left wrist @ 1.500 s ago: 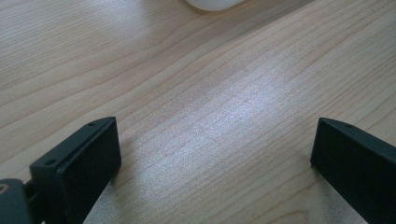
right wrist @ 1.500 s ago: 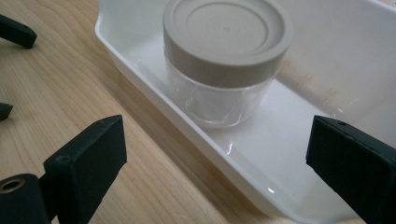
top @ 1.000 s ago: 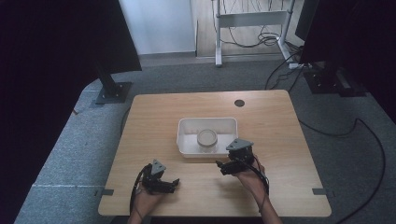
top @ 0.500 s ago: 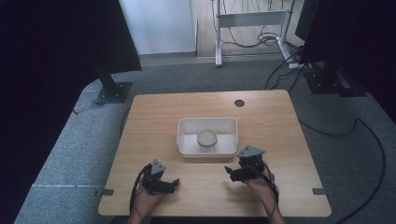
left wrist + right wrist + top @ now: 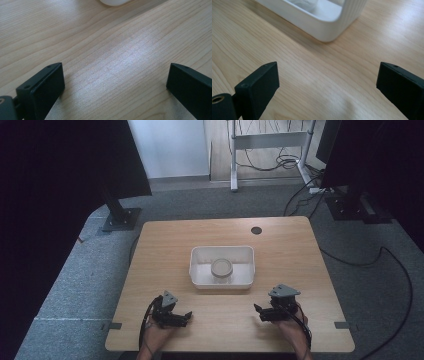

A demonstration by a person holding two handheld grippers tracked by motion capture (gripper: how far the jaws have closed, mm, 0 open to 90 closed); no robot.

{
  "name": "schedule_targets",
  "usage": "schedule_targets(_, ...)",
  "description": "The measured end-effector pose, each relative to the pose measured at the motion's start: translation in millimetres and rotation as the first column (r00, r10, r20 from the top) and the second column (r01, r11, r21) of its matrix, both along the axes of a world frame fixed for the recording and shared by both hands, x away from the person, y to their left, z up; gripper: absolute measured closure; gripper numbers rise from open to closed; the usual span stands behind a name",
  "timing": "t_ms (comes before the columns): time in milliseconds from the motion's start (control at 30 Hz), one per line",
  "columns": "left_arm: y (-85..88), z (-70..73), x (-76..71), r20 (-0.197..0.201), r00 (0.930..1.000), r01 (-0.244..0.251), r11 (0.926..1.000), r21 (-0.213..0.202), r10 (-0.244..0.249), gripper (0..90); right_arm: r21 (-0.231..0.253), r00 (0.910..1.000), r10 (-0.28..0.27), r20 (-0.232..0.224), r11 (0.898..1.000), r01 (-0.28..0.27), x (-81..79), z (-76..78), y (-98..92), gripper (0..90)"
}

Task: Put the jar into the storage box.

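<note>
**Round dish lay in the white tray, both claws spread and empty**

A small round dish (image 5: pixel 221 268) sat inside the white tray (image 5: pixel 198 268), near the tray's middle and apart from its walls. It looked pale and shallow, with a raised rim; what it was made of could not be told. Judged by its looks, it would be light and rigid, perhaps smooth enough to slip, so a hold across the rim from above, one jaw on either side, seemed the safer grasp. The tray's walls stood well clear of it, leaving room for jaws to come down.

The tray itself seemed stiff moulded plastic with rounded corners and faintly ribbed sides, resting flat on the wooden table (image 5: pixel 160 245).

On the person's side of the tray, the right gripper (image 5: pixel 260 313) rested near the table's edge, jaws wide apart and holding nothing; its own camera looked across bare wood to a corner of the tray. The left gripper (image 5: pixel 185 318) lay likewise nearer the person than the tray, released, jaws spread over bare wood.
</note>
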State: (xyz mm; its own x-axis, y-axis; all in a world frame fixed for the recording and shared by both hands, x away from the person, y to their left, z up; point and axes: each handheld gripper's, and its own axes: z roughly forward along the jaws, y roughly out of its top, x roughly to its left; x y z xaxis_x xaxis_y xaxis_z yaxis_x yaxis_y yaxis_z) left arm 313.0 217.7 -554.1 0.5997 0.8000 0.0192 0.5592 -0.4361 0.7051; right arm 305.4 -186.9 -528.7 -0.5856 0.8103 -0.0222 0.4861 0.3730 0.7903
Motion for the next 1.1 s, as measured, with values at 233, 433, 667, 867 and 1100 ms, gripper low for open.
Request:
schedule_targets(233, 0.0, 0.0, 0.0, 0.0, 1.0, 0.0, 1.0, 0.0, 0.0, 1.3, -0.01, 0.9989, -0.037, -0.028, 0.999, 0.037, -8.0, -12.7, -13.1, 4.1)
schedule_targets(433, 0.0, 0.0, -0.1, 0.0, 1.0, -0.001, 1.0, 0.0, 0.001, 1.4, -0.014, 0.9969, -0.058, -0.052, 0.998, 0.058, -14.3, -19.3, -20.9, 4.2)
schedule_targets(667, 0.0, 0.0, 0.0, 0.0, 1.0, 0.0, 1.0, 0.0, 0.0, 1.4, -0.026, 0.9928, -0.084, -0.086, 0.996, 0.082, -20.3, -27.0, -28.3, 4.4)
schedule_targets(867, -0.1, 0.0, -0.1, 0.0, 1.0, -0.001, 1.0, 0.0, 0.001, 1.4, -0.027, 0.9899, -0.094, -0.106, 0.995, 0.092, -23.5, -31.7, -31.8, 4.2)
schedule_targets(1100, -0.1, 0.0, -0.1, -0.001, 1.0, -0.001, 1.0, 0.0, 0.001, 1.4, -0.028, 0.9888, -0.103, -0.109, 0.995, 0.1, -23.9, -31.8, -32.4, 3.1)
